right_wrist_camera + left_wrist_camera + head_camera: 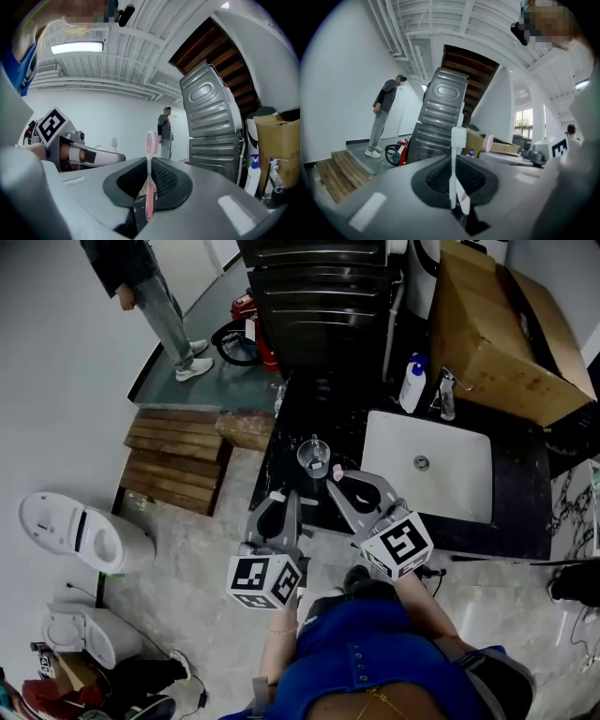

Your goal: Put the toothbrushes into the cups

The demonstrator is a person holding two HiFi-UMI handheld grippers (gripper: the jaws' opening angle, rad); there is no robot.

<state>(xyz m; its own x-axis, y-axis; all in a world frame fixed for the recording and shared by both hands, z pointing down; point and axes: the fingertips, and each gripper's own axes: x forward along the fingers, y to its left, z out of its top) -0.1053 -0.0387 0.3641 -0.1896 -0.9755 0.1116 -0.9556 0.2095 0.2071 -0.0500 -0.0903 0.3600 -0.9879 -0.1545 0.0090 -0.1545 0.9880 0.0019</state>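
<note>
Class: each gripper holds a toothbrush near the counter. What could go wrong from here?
1. The left gripper pinches the white toothbrush, and the right gripper the pink toothbrush, by the handle only; either might pivot or slip.
2. Only one glass cup is visible on the counter; the grippers, close together, could collide or tip it.

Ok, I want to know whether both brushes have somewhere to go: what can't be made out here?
- Second cup: head view shows one glass cup; another could sit behind the left hand-held gripper.
- Cup's contents: too small in head view; cup out of frame in both gripper views.
- Handles of white toothbrush, pink toothbrush: length below the grip hidden by jaws.
</note>
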